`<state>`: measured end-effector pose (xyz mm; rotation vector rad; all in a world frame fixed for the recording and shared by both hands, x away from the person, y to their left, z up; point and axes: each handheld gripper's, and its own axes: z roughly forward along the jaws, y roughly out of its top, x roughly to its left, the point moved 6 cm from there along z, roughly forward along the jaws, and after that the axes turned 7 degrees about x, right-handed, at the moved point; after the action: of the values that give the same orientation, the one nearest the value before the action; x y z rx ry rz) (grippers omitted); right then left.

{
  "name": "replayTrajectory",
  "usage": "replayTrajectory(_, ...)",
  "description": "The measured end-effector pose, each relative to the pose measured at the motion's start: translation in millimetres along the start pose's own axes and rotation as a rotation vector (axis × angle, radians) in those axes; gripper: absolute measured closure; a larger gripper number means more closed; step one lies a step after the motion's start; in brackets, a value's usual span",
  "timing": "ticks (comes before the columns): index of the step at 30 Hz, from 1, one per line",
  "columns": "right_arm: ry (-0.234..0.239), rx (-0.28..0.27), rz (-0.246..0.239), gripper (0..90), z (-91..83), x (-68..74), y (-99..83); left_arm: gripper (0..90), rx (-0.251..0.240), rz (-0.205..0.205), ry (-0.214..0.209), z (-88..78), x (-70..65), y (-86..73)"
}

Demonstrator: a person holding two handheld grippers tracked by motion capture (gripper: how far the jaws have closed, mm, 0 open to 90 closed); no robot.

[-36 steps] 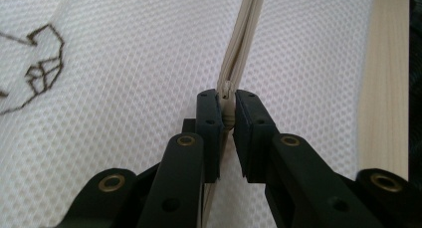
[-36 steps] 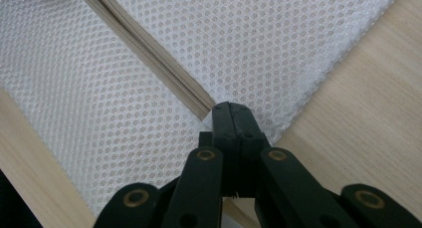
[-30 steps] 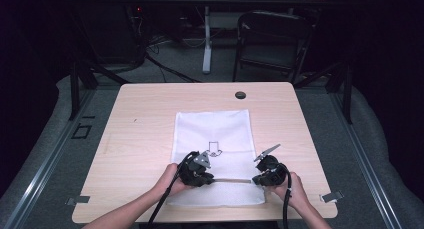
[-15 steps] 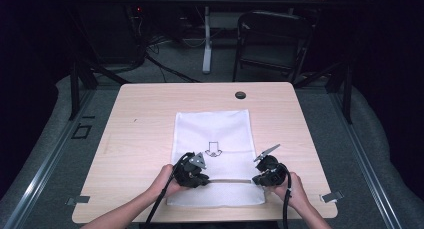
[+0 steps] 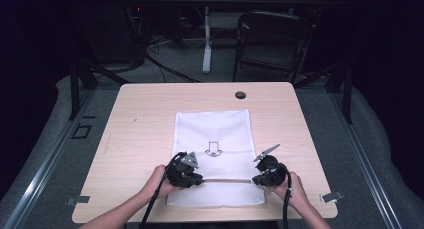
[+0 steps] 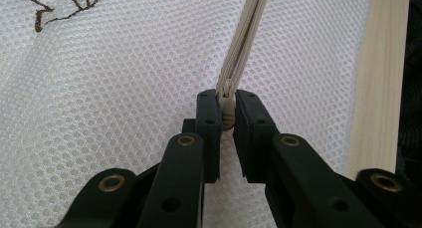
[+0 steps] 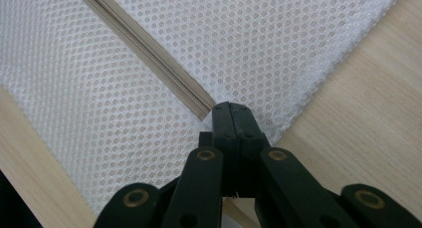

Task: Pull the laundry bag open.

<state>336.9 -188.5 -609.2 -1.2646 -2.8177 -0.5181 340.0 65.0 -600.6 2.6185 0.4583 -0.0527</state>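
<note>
Holding the white mesh bag (image 5: 212, 139) flat on the desk (image 5: 135, 124), I work at its zipper (image 5: 227, 180), which runs left to right across the near end of the bag. My left gripper (image 6: 227, 119) has its jaws pinching the zipper pull (image 6: 228, 114), which sits at the left end of the line, near the bag's left edge. My right gripper (image 7: 230, 119) has its jaws pressed together on the bag's right edge, just where the zipper ends, pinning that corner. In the left gripper view the two rows of teeth (image 6: 244, 44) run away from the pull joined in one strip, so I judge the zipper to be closed along the length I can see. If the job is to open the bag, nearly all of it is left: the grips are set and the pull has yet to travel right. Whether anything lies inside the bag I cannot tell.
</note>
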Motion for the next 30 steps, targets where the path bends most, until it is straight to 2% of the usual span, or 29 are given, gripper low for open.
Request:
replayTrajectory(7,-0.019,0.007,-0.018,90.0,-0.7,0.9,-0.5,81.2,-0.009,-0.014,0.004,-5.2,0.7,-3.0)
replayTrajectory(11,-0.014,0.01,-0.02,90.0,-0.9,0.4,-0.5,81.3,-0.013,-0.008,-0.009,-6.3,0.3,-7.3)
replayTrajectory(16,-0.023,0.013,-0.019,90.0,-0.8,1.1,-0.4,81.2,-0.018,-0.014,-0.009,-7.0,0.4,-6.0)
replayTrajectory(19,-0.011,0.033,-0.022,90.0,-2.6,-0.5,-2.2,81.2,-0.011,-0.013,0.0,-3.8,-2.2,-3.4)
replayTrajectory(22,-0.022,0.038,-0.015,90.0,-4.2,-4.7,-5.6,81.2,-0.002,0.003,-0.01,3.0,-6.5,1.7)
replayTrajectory(28,-0.035,0.041,-0.001,90.0,-5.0,-5.7,-7.2,81.3,-0.017,0.016,-0.02,-1.5,-8.6,1.4)
replayTrajectory(30,-0.032,0.04,0.003,90.0,-5.0,-5.3,-7.1,81.3,-0.002,0.018,-0.005,-1.8,-7.8,-1.6)
